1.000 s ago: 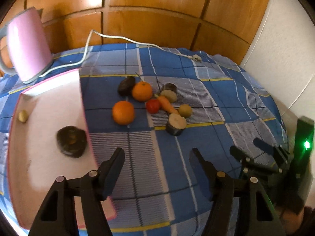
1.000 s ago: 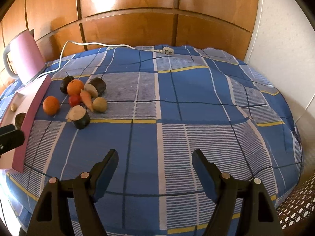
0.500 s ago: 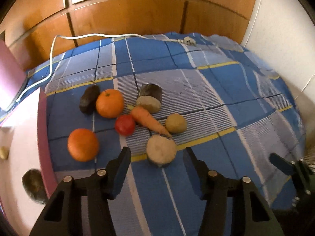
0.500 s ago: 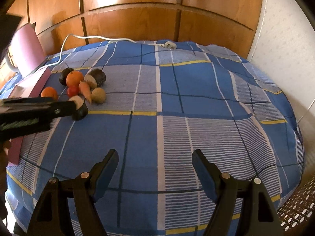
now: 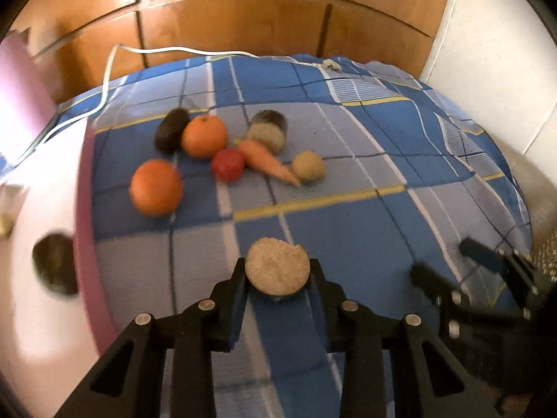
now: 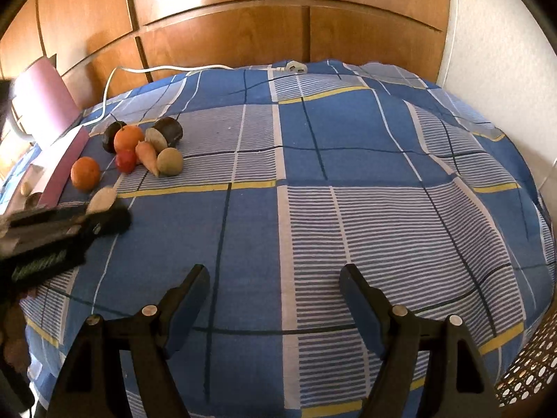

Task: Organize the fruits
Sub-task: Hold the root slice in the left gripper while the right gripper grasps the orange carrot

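My left gripper (image 5: 277,271) is shut on a halved dark fruit with a pale cut face (image 5: 277,266), held just above the blue checked cloth; it also shows in the right wrist view (image 6: 101,199). Beyond it lie two oranges (image 5: 156,188) (image 5: 204,136), a red tomato (image 5: 228,164), a carrot (image 5: 268,162), a small brown fruit (image 5: 308,166), another halved dark fruit (image 5: 268,131) and a dark whole fruit (image 5: 171,134). A pink-rimmed white tray (image 5: 41,313) at left holds a dark fruit (image 5: 55,269). My right gripper (image 6: 275,299) is open and empty over the cloth.
A pink kettle (image 6: 43,101) stands at far left with a white cable (image 6: 167,68) and plug (image 6: 295,67) along the wooden wall. A white wall is at right. A perforated surface (image 6: 529,376) lies past the cloth's right edge.
My left gripper closed on the halved fruit and drew it back from the pile toward the camera. My right gripper has hardly moved.
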`<move>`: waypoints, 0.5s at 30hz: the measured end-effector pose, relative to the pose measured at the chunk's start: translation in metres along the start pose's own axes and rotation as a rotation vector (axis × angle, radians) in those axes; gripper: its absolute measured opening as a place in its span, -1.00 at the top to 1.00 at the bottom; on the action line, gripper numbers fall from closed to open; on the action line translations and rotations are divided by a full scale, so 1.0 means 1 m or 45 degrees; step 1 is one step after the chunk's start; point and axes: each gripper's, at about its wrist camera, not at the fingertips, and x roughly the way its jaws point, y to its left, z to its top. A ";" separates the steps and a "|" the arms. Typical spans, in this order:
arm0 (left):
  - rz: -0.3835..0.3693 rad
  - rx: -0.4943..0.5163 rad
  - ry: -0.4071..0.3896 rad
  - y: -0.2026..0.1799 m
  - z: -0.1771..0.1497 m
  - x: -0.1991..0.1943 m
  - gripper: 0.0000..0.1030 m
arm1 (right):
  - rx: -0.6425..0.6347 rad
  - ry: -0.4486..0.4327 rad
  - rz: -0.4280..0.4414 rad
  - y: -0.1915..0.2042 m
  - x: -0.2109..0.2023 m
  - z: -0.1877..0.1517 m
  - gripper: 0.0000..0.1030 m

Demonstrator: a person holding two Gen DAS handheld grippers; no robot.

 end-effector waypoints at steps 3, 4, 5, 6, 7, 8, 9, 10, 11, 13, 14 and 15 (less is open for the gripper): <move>0.003 0.015 -0.063 0.000 -0.015 -0.005 0.35 | 0.005 0.009 0.000 0.002 0.003 0.001 -0.69; -0.001 0.012 -0.078 0.001 -0.017 -0.005 0.35 | -0.010 0.011 0.003 0.004 0.003 0.001 -0.72; -0.009 0.002 -0.087 0.002 -0.018 -0.005 0.35 | -0.017 0.006 0.002 0.005 0.003 0.000 -0.72; -0.015 -0.007 -0.093 0.003 -0.018 -0.004 0.35 | -0.013 -0.003 0.006 0.004 0.002 -0.001 -0.72; -0.018 -0.011 -0.100 0.004 -0.018 -0.004 0.35 | -0.019 -0.011 0.007 0.004 0.002 -0.002 -0.72; -0.015 -0.002 -0.109 0.002 -0.019 -0.004 0.35 | -0.027 -0.013 0.004 0.005 0.001 -0.003 -0.72; -0.013 0.005 -0.117 0.002 -0.020 -0.004 0.35 | -0.031 -0.013 0.001 0.005 0.001 -0.003 -0.72; -0.016 0.005 -0.125 0.002 -0.021 -0.004 0.36 | -0.034 -0.006 0.004 0.004 0.000 -0.003 -0.72; -0.026 -0.001 -0.132 0.004 -0.022 -0.004 0.36 | -0.038 0.004 0.007 0.004 0.000 -0.002 -0.67; -0.037 -0.005 -0.140 0.006 -0.023 -0.005 0.36 | -0.034 0.032 0.011 0.000 -0.002 0.001 -0.48; -0.038 0.000 -0.146 0.006 -0.024 -0.006 0.36 | -0.028 0.043 0.019 -0.002 -0.002 0.003 -0.33; -0.038 0.004 -0.154 0.005 -0.025 -0.006 0.36 | -0.021 0.052 0.034 -0.004 -0.003 0.005 -0.23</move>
